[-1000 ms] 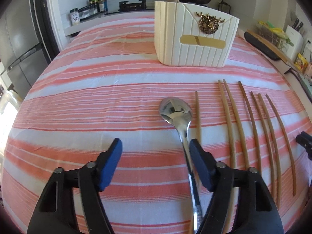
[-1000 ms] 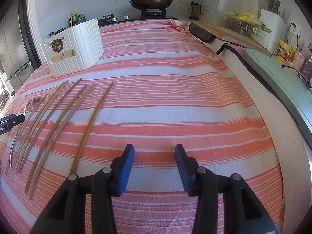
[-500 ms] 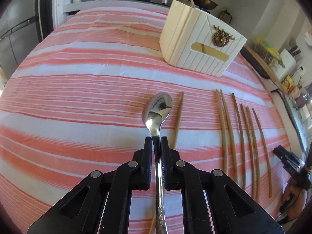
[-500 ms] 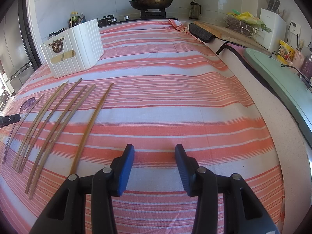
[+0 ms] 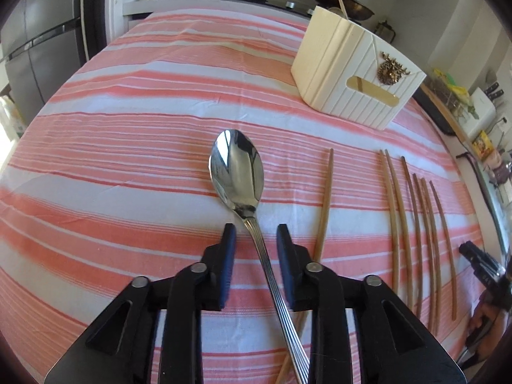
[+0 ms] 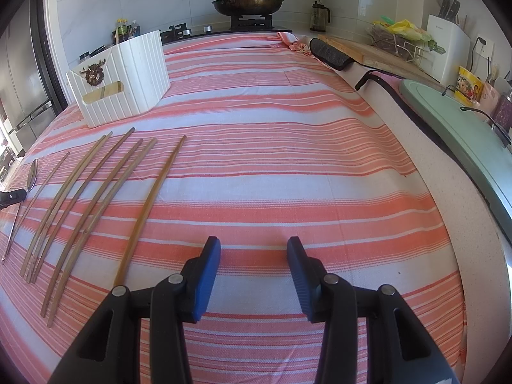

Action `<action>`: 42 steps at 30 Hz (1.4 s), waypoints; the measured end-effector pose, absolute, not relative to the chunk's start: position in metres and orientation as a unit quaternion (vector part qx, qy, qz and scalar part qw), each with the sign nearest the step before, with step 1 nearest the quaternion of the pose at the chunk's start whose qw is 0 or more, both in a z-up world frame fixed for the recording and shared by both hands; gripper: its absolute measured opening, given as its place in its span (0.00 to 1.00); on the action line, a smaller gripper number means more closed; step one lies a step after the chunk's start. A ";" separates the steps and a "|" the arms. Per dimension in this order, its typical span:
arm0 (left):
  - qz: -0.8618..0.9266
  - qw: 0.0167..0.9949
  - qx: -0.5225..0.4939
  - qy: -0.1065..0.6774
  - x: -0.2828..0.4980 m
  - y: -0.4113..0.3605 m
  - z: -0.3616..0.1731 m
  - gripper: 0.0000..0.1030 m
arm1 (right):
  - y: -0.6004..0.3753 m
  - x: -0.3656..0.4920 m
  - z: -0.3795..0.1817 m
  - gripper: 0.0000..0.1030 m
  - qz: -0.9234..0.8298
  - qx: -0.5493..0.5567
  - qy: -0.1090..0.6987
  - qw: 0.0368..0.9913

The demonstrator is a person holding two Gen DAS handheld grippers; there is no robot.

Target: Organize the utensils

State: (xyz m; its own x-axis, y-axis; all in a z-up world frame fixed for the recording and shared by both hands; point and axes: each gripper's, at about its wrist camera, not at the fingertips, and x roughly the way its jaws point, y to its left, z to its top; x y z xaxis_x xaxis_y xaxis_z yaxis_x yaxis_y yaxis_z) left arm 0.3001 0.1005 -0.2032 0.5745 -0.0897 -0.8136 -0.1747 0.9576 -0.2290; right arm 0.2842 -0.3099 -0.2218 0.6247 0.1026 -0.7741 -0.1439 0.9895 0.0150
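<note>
while the spoon [image 5: 238, 172] lies on the striped cloth [image 5: 128, 147] beside a chopstick [image 5: 324, 211], the left gripper [image 5: 256, 235] has just been opening, handle between its parted pads untouched; the right gripper [image 6: 253, 249] gapes over bare cloth.

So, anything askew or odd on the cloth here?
Yes: the spoon lies slanted, its handle crossing over one chopstick, while the other chopsticks lie roughly side by side. The left gripper, jaws just reopened, straddles the handle without pressing it. Nothing spilled or damaged.
</note>
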 end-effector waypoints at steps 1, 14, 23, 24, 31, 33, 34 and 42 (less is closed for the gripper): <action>0.023 0.877 -0.135 0.460 0.298 0.097 -0.203 0.44 | -0.310 0.284 -0.222 0.43 0.068 -0.024 0.428 0.901; 0.058 0.878 -0.078 0.468 0.269 0.121 -0.202 0.49 | -0.250 0.262 -0.195 0.43 0.168 -0.034 0.431 0.886; 0.025 0.881 -0.041 0.471 0.258 0.123 -0.204 0.78 | -0.248 0.261 -0.217 0.41 0.135 -0.082 0.460 0.874; 0.016 0.881 -0.035 0.471 0.259 0.123 -0.204 0.82 | -0.251 0.262 -0.216 0.42 0.131 -0.083 0.465 0.872; 0.004 0.874 -0.011 0.486 0.273 0.119 -0.212 0.95 | -0.252 0.264 -0.215 0.44 0.161 -0.101 0.493 0.849; 0.009 0.875 -0.010 0.485 0.274 0.119 -0.213 0.97 | -0.252 0.268 -0.214 0.45 0.167 -0.107 0.503 0.841; 0.012 0.874 -0.010 0.485 0.275 0.119 -0.213 0.98 | -0.251 0.270 -0.214 0.45 0.169 -0.109 0.507 0.838; 0.012 0.868 -0.006 0.497 0.295 0.118 -0.212 0.98 | -0.248 0.291 -0.216 0.50 0.169 -0.113 0.505 0.839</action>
State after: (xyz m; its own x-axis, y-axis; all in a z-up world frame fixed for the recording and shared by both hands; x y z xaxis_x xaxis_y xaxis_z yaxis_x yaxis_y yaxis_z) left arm 0.2951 0.1182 -0.2119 0.5053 0.0149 -0.8628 -0.0272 0.9996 0.0014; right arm 0.2907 -0.2477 -0.2157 0.4328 0.1694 -0.8854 -0.3976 0.9174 -0.0189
